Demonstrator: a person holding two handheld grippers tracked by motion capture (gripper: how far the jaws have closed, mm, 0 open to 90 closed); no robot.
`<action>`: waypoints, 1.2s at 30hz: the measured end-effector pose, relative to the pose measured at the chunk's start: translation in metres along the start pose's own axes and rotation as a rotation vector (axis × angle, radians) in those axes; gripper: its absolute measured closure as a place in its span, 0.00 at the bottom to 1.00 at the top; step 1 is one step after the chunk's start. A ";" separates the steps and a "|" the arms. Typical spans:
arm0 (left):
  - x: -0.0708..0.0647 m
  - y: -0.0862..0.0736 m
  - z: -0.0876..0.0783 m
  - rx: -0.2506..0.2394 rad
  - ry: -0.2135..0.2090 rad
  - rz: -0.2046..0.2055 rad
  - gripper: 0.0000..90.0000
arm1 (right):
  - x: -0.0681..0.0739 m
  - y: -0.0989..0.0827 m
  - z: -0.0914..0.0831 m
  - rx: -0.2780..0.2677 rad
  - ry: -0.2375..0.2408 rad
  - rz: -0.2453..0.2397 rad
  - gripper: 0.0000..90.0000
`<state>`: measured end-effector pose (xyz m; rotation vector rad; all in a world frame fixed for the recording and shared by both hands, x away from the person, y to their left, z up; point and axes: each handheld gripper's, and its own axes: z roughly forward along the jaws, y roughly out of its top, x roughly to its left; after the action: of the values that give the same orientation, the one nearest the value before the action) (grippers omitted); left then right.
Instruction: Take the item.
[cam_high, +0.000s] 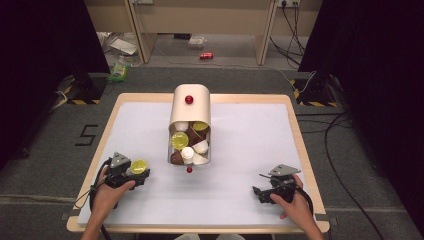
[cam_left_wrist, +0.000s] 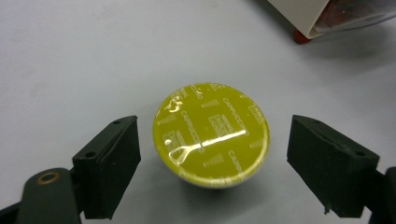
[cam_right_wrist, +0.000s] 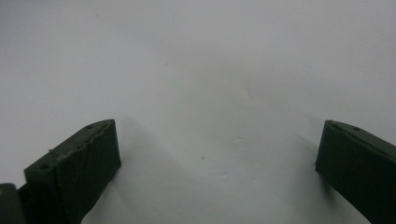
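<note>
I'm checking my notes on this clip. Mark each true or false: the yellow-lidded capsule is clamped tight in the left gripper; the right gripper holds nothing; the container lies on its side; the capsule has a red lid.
1. False: the capsule sits on the table between the left gripper's open fingers, with a gap on each side.
2. True: the right gripper is open over bare table.
3. True: the container lies tipped, capsules showing at its clear end.
4. False: its lid is yellow.
</note>
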<state>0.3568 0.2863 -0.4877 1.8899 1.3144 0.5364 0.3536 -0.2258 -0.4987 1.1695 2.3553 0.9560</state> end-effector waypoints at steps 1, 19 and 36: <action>-0.001 0.000 -0.003 -0.004 0.001 -0.001 0.19 | 0.000 0.000 0.000 0.000 0.000 0.001 0.00; -0.013 -0.018 -0.024 0.006 -0.025 0.015 0.17 | 0.000 0.000 0.000 0.001 0.000 0.001 0.00; -0.024 -0.034 -0.036 -0.013 -0.034 0.019 0.18 | 0.000 0.000 0.000 0.001 0.000 0.002 0.00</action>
<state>0.3024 0.2830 -0.4896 1.8951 1.2692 0.5191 0.3535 -0.2257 -0.4987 1.1724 2.3551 0.9555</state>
